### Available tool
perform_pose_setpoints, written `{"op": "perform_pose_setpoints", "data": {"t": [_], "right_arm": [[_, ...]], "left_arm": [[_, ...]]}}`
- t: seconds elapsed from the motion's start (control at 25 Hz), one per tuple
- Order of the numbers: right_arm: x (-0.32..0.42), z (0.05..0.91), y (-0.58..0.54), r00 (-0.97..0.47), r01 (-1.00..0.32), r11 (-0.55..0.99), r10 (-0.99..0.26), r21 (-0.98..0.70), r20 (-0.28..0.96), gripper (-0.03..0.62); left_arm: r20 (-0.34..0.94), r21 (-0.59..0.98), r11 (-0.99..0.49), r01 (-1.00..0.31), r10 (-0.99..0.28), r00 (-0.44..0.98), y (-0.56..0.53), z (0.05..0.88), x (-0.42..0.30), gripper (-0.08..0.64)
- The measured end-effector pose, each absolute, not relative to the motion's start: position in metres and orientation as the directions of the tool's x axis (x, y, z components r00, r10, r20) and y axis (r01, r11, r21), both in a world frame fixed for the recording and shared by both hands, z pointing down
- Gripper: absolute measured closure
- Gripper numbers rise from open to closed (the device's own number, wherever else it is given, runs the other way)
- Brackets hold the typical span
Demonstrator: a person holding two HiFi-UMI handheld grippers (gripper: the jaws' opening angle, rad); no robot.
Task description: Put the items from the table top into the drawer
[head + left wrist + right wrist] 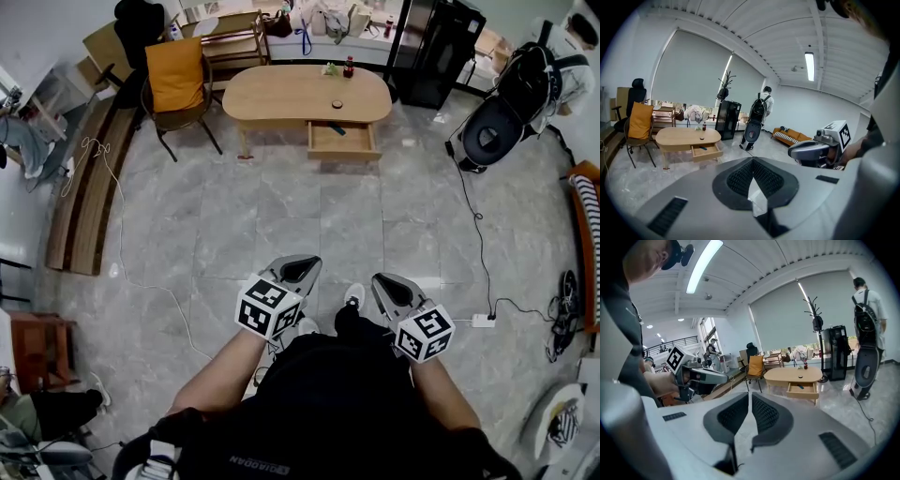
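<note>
Pale oval bench (281, 94), its drawer (343, 142) open with a dark item (337, 130) inside; reddish bottle (349, 67) and dark disc (337, 104) on top. Left tongs (302, 267) and right tongs (384, 283) are closed, empty.

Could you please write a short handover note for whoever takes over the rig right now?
Left gripper: fingers shut, empty. Right gripper: the same, beside it.
Both are held low over the grey tiled floor, well short of the oval wooden table.
Done: the table's wooden drawer is open, with a small dark item inside.
Left on top: a small dark round object, a red-and-dark bottle and a pale green bundle. Walk over and put them in the drawer.
</note>
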State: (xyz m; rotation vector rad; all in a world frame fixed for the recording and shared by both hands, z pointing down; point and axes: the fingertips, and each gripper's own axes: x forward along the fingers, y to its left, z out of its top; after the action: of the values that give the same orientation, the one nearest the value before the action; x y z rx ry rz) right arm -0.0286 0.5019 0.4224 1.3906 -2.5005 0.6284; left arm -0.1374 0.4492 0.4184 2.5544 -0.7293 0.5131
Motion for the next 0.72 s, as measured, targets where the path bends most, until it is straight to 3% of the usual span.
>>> {"op": "perform_pose_setpoints", "data": {"t": [0.36,0.72], "right_arm": [[-0.003,0.441,0.442,-0.553,-0.832,0.472,-0.744,-0.291,0.376,0.588],[0.046,0.422,0.313,-0.607,-0.794,0.542,-0.728,-0.276,0.318,0.588]], "left_arm": [[0.519,0.31,-0.757,-0.575,-0.373,0.769,0.419,0.44,-0.109,0.56],[0.509,0.234,-0.737,-0.634,-0.463,0.726,0.298,0.414,-0.065,0.56]]}}
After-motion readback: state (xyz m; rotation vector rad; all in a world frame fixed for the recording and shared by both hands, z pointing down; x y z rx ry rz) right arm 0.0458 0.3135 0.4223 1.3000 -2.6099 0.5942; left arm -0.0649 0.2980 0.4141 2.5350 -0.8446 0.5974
